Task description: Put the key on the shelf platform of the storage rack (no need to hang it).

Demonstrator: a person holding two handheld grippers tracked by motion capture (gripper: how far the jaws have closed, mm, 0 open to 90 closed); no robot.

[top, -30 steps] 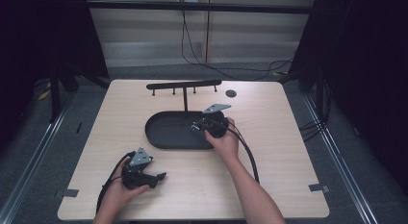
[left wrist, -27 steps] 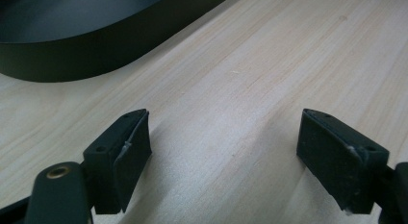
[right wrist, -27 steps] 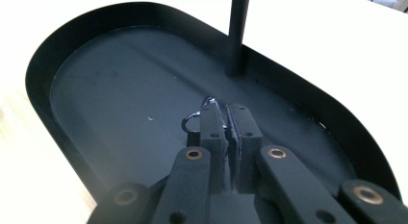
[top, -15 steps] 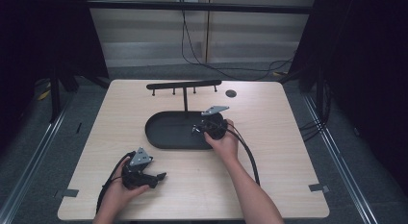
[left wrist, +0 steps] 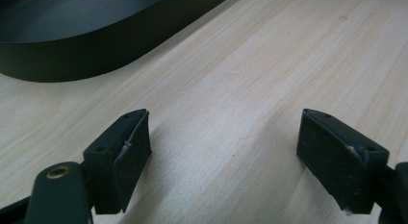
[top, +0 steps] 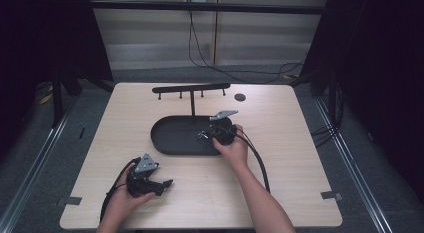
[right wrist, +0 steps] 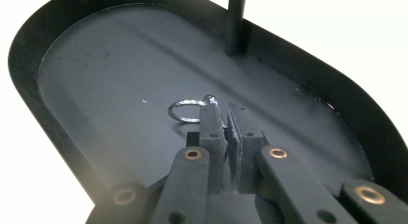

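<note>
Pinching a small metal ring [right wrist: 185,111] between nearly closed jaws, right hand-held gripper [right wrist: 222,111] low inside the black oval tray [top: 167,141], near its 3 o'clock end. Jaws wide and empty on the left hand-held gripper [left wrist: 221,152], resting on the bench [top: 300,143] at 7 o'clock from the tray.

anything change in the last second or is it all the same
Nothing visibly changed. The right tool stays shut on the small metal ring over the black tray, and the left tool stays open above the bare table.
</note>
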